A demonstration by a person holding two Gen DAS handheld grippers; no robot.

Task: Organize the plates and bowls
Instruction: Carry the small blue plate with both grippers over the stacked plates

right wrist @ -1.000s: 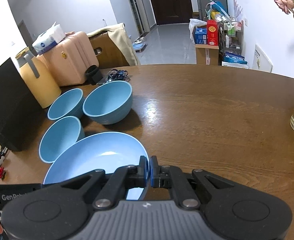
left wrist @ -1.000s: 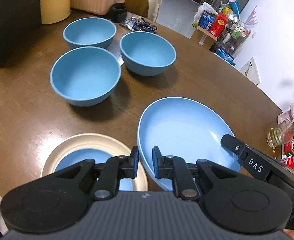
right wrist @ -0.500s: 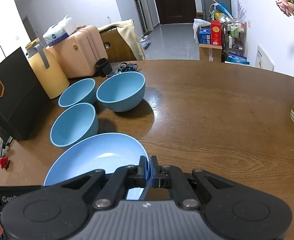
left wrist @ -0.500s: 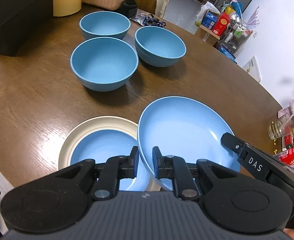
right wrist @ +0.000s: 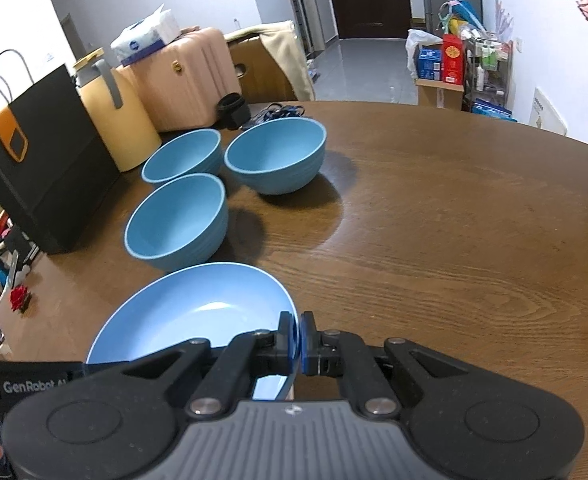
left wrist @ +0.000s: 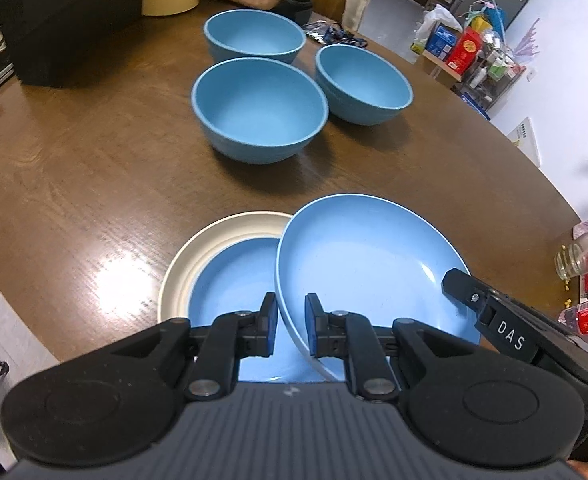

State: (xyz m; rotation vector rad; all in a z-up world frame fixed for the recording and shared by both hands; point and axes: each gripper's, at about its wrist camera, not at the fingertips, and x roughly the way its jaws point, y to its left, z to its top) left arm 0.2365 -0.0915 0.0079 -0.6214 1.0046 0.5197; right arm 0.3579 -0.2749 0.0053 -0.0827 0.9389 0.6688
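Round brown wooden table (left wrist: 74,184) in a lived-in flat, hallway and dark door off in the background. I'll use the cream plate (left wrist: 182,264) as my anchor, since that's where the stack is. It sits close to the table's near edge with a smaller blue plate (left wrist: 234,280) already nested inside it. Beyond it, further from me, three blue bowls (left wrist: 260,110) sit bunched together, not stacked yet.

My left tongs (left wrist: 290,330) have the near rim of the big blue plate (left wrist: 366,256) between the pads, though there's a visible gap on one side, so I'd call that a loose pinch at best. That plate hangs tilted, overlapping the cream plate's right side. My right tongs (right wrist: 299,342) are pressed tight on its opposite rim.

What worries me: the plate is smooth and only held by thin edges, so if the slack left side slips, it pivots on the right pinch and clacks down onto the stack. Lowering it off-centre could also leave it rocking on the cream rim, or shove the stack toward the table edge
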